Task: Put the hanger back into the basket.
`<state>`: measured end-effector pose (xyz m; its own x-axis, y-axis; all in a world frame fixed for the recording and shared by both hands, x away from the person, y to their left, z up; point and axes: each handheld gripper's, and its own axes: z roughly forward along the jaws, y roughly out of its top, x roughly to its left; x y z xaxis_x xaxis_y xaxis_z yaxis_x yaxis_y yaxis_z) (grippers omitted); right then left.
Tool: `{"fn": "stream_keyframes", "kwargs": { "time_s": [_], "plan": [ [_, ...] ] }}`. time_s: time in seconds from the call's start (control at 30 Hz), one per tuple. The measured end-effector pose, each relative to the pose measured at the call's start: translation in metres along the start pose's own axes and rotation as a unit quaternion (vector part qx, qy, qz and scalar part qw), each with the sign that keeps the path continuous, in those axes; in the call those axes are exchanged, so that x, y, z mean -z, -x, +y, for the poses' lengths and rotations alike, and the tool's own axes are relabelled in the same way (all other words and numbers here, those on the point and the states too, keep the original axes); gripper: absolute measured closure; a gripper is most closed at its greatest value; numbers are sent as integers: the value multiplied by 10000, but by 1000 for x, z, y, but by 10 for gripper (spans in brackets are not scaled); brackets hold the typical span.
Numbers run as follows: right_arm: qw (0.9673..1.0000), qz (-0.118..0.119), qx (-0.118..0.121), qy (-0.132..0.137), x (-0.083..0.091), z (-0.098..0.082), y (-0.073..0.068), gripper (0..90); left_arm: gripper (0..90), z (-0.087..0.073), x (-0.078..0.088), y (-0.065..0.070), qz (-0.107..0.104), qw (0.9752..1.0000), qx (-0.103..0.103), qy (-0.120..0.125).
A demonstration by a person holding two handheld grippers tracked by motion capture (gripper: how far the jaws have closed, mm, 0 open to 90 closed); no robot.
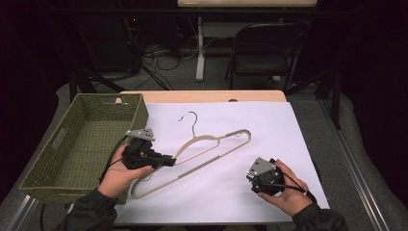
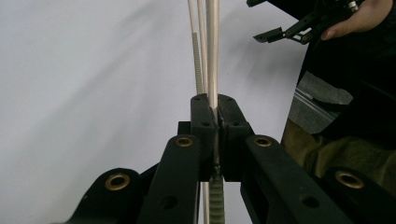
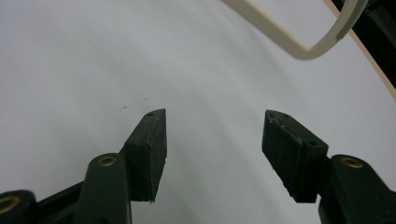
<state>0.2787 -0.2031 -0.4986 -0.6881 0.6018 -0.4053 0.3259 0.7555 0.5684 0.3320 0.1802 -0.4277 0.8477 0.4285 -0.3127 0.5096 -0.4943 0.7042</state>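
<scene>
- Two black two-jaw hand-held grippers are held, one per hand, at the near edge of the white sheet (image 1: 250, 139) that covers the table.
- Right gripper (image 3: 212, 140): jaws spread wide, nothing between them; matte rubbery pads are seen over bare sheet in the right gripper view. In the high view the right gripper (image 1: 262, 176) sits near right, well apart from the hanger.
- Left gripper (image 2: 217, 122): jaws clamped on the one cream-coloured slim plastic clothes hanger (image 2: 212, 51); the pinch on a thin bar is seen close-up in the left gripper view, with a ribbed anti-slip strip (image 2: 199, 65) alongside.
- The hanger outline is given by the high view: triangular frame (image 1: 202, 151) lying diagonally mid-sheet, gripped at its lower left arm by the left gripper (image 1: 169, 160), dark wire hook (image 1: 191, 120) pointing away.
- One green woven rectangular basket (image 1: 53, 173) with a cut-out handle stands at the left, just beside the left hand.
- Far off: one dark folding chair (image 1: 262, 50) and floor cables (image 1: 163, 55).
</scene>
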Motion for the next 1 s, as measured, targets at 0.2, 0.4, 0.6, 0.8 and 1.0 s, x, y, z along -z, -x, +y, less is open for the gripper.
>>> {"fn": "stream_keyframes", "kwargs": {
  "time_s": [0.2,0.4,0.6,0.8,1.0],
  "plan": [
    [10000,-31,-29,25,-1,-1,0,403,873,2,29,0,192,9997,-31,152],
    [10000,-58,-31,-56,-2,-1,-1,403,873,-5,61,-14,300,9990,164,303],
    [9999,-86,-34,-84,-5,-1,0,403,873,-15,93,-30,387,9974,366,493],
    [9999,-114,-25,-50,-9,-2,0,404,875,-24,115,-43,504,9951,578,618],
    [9998,-124,-67,-102,-10,-3,0,403,875,-26,128,-47,609,9946,575,619]
  ]
}}
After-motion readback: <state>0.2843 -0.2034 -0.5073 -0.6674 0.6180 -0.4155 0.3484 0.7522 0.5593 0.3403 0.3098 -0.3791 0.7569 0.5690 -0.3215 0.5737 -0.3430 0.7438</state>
